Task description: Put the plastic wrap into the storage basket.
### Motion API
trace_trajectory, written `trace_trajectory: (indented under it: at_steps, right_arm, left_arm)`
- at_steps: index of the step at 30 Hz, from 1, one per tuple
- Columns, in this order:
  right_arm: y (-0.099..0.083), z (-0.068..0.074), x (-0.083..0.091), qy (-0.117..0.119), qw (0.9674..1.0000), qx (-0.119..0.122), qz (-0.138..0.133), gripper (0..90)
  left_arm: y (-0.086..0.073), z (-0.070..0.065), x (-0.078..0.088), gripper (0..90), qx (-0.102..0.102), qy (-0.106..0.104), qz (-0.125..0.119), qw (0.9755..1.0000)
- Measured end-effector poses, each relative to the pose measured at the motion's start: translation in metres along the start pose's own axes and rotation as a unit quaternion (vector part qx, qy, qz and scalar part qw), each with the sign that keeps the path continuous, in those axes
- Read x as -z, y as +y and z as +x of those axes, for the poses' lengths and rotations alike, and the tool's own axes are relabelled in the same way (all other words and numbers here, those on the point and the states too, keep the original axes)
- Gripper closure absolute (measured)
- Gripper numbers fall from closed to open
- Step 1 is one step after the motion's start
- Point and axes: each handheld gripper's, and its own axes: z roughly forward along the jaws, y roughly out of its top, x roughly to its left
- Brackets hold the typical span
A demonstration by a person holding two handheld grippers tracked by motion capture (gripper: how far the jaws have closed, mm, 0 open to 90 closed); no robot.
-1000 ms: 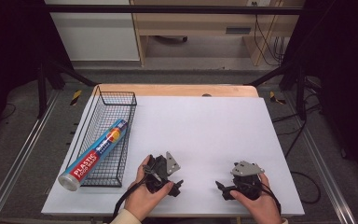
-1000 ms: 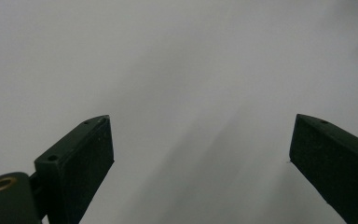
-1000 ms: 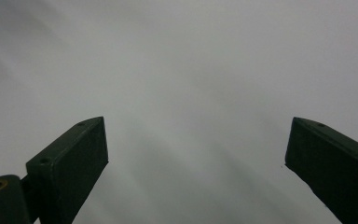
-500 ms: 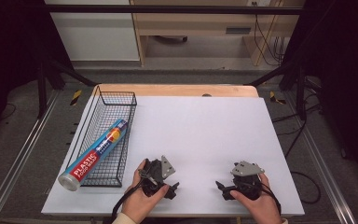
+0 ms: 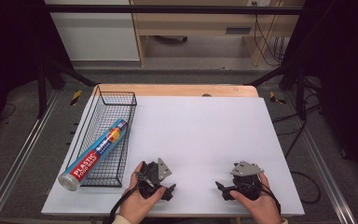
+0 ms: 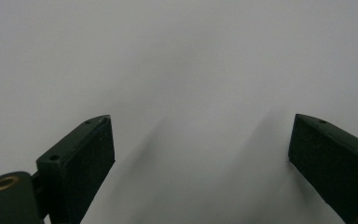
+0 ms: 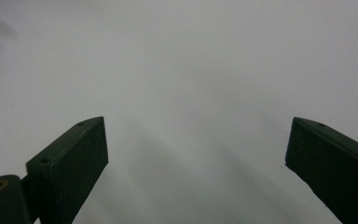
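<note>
High view: I note the broad white table top [image 5: 200, 135], then the black wire basket [image 5: 108, 135] at its left, where the red-and-blue plastic food wrap roll [image 5: 94, 155] lies slanted, overhanging the near rim. My left gripper [image 5: 161, 186] and right gripper [image 5: 230, 186] rest nearby, jaws spread, empty; nothing blocks the reach, I judge.

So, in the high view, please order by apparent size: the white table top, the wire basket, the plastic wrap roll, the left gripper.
1. White table top, the largest by far.
2. Wire basket.
3. Plastic wrap roll, long but narrower than the basket.
4. Left gripper, the smallest, although nearest the camera.
</note>
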Motion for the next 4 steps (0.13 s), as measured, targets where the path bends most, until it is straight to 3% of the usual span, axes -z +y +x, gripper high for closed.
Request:
trace_trajectory:
  at_steps: [4]
  right_arm:
    - [0.0001,-0.0001,0.0002,-0.001,1.0,0.0,0.0,6.2]
  left_arm:
    - [-0.0011,0.0005,0.0004,7.2,0.002,0.001,0.002,1.0]
